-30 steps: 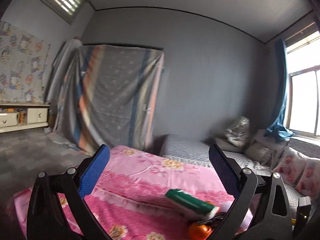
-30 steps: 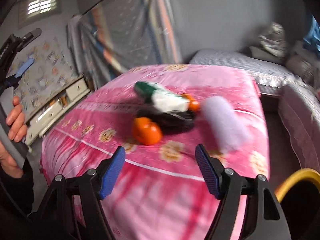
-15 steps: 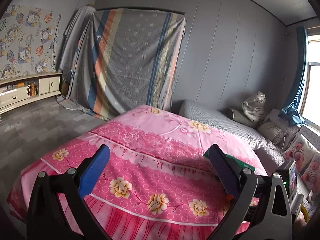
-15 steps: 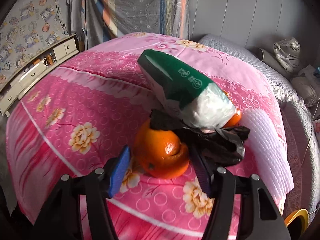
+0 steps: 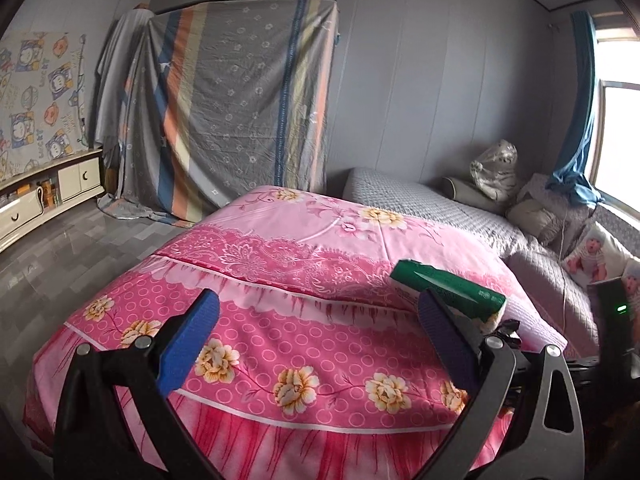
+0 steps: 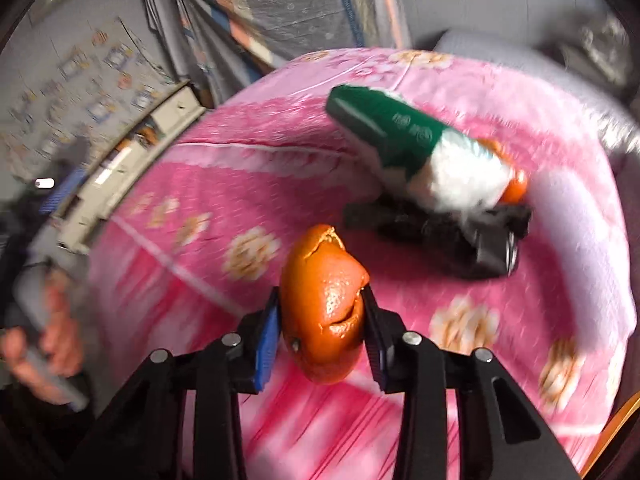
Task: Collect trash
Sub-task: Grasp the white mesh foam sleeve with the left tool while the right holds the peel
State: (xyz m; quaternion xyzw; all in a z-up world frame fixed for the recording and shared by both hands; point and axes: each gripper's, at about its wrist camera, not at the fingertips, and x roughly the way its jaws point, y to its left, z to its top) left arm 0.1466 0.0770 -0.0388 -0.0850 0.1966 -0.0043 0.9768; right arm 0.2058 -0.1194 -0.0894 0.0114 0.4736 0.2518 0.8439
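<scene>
My right gripper [image 6: 320,316] is shut on an orange peel [image 6: 322,300] and holds it above the pink flowered table cover [image 6: 224,184]. Behind it lie a green and white wrapper [image 6: 416,152], a black crumpled bag [image 6: 448,228], a second orange piece [image 6: 516,186] and a pale foam sheet [image 6: 580,232]. My left gripper [image 5: 316,332] is open and empty over the near part of the cover [image 5: 280,300]; the green wrapper [image 5: 452,294] shows just past its right finger.
A grey sofa [image 5: 440,204] with cushions runs behind and right of the table. A draped striped sheet [image 5: 240,108] stands at the back. A low white cabinet [image 5: 44,196] lines the left wall. A yellow rim [image 6: 612,432] shows at the lower right.
My right gripper has closed on the orange peel and lifted it off the cover. The left gripper has stayed open and shifted slightly over the table.
</scene>
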